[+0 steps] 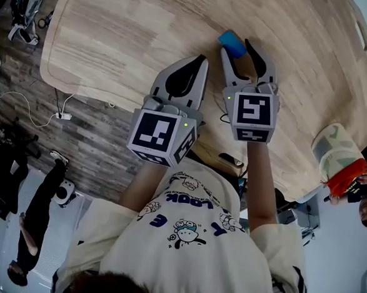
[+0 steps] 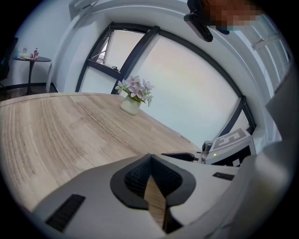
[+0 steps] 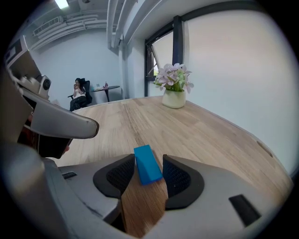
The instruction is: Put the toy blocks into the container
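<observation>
The right claw (image 3: 148,158) was open, with the blue block (image 3: 146,165) between its jaws on the counter (image 3: 154,121). The left claw (image 2: 149,156) was closed and empty.

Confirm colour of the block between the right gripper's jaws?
The block is plain blue; the right gripper view shows it best.

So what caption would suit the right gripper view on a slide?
Right claw, jaws apart, straddling a small blue rectangular toy block on a pale wooden table, potted flowers beyond.
</observation>
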Tool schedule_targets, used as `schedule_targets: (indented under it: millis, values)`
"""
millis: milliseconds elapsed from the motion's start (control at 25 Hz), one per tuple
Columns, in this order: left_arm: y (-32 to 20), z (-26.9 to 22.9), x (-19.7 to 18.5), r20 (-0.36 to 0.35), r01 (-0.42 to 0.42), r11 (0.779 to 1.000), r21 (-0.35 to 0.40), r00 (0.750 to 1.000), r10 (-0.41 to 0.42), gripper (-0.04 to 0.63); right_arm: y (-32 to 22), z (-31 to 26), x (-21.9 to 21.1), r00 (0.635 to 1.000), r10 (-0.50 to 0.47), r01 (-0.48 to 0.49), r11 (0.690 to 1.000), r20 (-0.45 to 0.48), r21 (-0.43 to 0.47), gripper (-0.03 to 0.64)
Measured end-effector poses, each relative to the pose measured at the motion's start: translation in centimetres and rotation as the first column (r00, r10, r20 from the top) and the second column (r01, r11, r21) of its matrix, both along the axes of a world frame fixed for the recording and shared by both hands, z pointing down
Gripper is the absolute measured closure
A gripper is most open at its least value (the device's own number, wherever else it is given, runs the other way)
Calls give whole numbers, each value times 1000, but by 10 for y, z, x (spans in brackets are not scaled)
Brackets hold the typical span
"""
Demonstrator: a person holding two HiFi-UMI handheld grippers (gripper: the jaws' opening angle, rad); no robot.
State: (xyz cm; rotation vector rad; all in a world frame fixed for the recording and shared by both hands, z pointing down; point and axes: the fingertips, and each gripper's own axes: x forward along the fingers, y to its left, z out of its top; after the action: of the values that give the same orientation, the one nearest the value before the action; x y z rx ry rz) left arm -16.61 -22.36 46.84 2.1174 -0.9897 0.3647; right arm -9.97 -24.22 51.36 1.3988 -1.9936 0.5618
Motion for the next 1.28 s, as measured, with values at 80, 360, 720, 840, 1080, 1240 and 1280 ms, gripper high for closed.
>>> schedule_targets:
  millis: [80, 360, 720, 840, 1080, 1240, 1280]
  values:
    - [1, 1, 1, -2, -1, 1000, -5, 1000, 1, 565, 0, 3, -1, 1000, -9, 9, 1000, 1, -6, 402]
    - [2, 4, 0, -3, -5, 1000, -17, 1000, 5, 565, -1, 6, -2, 1000, -22, 22, 1000, -7, -2, 402]
    - [5, 7, -4, 0, 5, 999, -32, 1000, -5, 565, 0, 7, -4, 999, -24, 24, 1000, 34, -7, 435]
    - [7, 8, -5, 1, 8, 999, -38, 1000, -8, 565, -1, 7, -7, 999, -33, 32, 999, 24, 7, 449]
    - [7, 8, -5, 3, 6, 999, -39, 1000, -5, 565, -1, 5, -10, 999, -19, 18, 1000, 38, 11, 451]
    - [6, 4, -3, 0, 5, 1000, -28, 1000, -5, 565, -1, 1, -10, 999, -3, 2, 1000, 44, 28, 451]
    - [5, 3, -2, -1, 4, 1000, -25, 1000, -4, 565, -1, -1, -10, 999, -1, 0, 1000, 45, 30, 451]
